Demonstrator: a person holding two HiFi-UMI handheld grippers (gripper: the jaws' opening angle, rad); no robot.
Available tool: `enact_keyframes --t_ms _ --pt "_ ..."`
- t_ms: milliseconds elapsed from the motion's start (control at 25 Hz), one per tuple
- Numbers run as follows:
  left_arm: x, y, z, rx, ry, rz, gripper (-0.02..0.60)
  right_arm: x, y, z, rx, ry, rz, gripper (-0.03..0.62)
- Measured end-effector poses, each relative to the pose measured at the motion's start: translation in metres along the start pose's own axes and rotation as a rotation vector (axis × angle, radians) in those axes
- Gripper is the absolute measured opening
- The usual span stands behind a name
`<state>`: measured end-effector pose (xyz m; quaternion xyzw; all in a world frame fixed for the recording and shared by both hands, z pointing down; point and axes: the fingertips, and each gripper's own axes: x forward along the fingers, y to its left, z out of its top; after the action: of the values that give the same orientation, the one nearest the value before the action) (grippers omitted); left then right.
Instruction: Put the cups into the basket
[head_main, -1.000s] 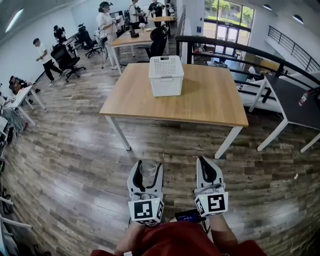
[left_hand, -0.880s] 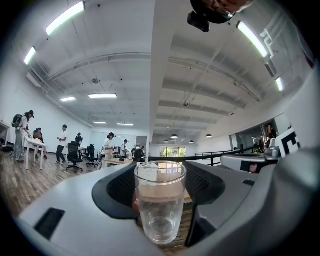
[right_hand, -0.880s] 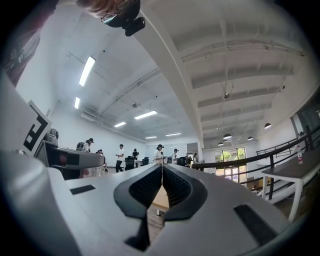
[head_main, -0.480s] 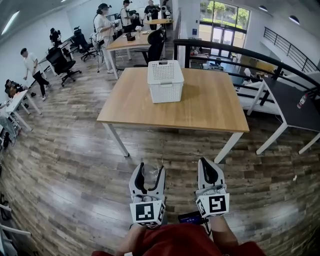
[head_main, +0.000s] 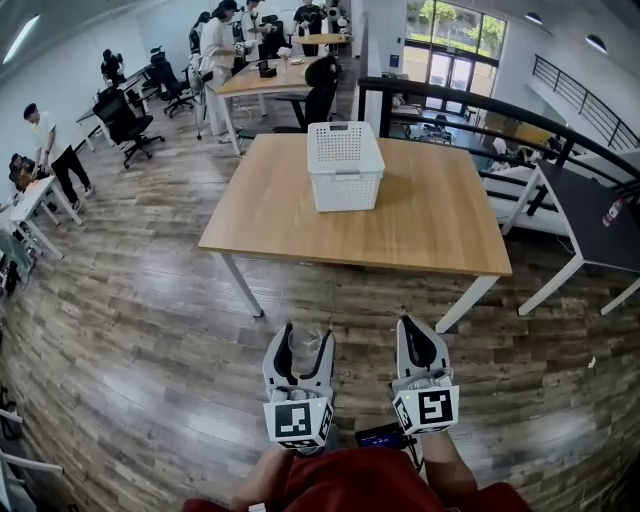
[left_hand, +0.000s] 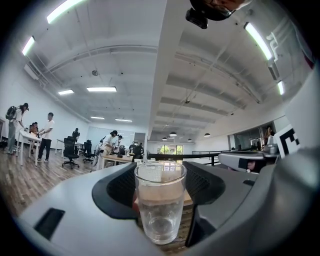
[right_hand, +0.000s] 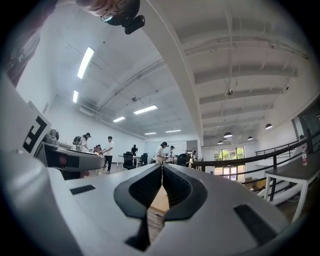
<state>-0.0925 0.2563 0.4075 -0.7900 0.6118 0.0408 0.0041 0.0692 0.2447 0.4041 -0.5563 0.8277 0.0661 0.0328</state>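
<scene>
My left gripper is shut on a clear glass cup, held upright between its black pads; in the head view the cup shows faintly between the jaws. My right gripper is shut with nothing in it, its jaws meeting at the tips. Both are held level over the wooden floor, short of the table. The white perforated basket stands on the wooden table, toward its far middle, well ahead of both grippers.
The near table legs stand between me and the basket. A black railing and a dark table lie to the right. Several people, office chairs and desks fill the far left.
The table and basket have drawn closer and shifted slightly right in the head view as I walk forward. Both grippers keep their pose, the left one still holding the cup.
</scene>
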Motion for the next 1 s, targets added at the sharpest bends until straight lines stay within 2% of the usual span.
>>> enact_keyframes --t_ms 240,1000 --pt "0.024 0.022 0.001 0.006 -0.009 -0.024 0.288 0.034 0.008 -0.006 -0.034 0.015 0.004 0.012" --pt "0.097 0.086 0.015 0.007 -0.023 -0.136 0.288 0.126 0.026 -0.001 -0.045 -0.001 -0.096 0.012"
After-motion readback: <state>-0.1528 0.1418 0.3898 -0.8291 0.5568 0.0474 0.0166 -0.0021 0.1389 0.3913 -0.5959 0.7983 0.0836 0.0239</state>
